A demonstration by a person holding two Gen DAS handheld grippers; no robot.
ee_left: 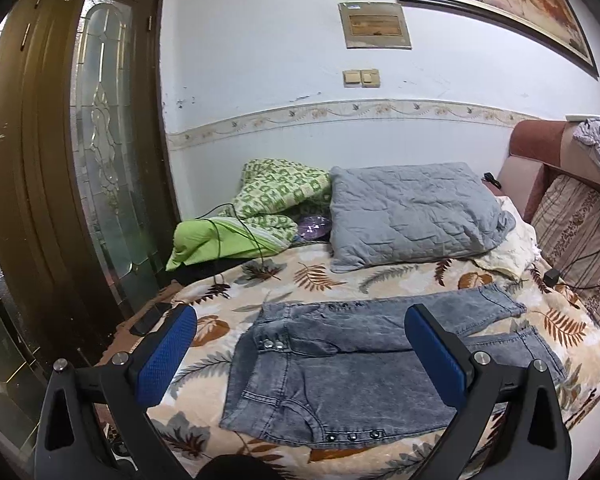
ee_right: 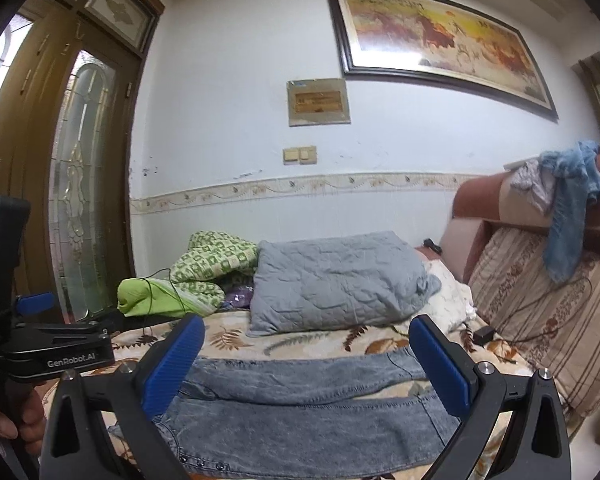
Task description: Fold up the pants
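Grey denim pants (ee_left: 352,364) are laid flat on the leaf-print bedspread (ee_left: 324,276), seen whole only from the left wrist, waist at left, legs to the right. From the right wrist the left gripper (ee_right: 36,304) and a hand (ee_right: 10,420) are also seen. Both the left gripper and the right gripper (ee_right: 306,364) are held fully spread above the pants, nothing gripped. A grey pillow (ee_left: 412,216) and green blanket (ee_left: 276,196) are set behind.
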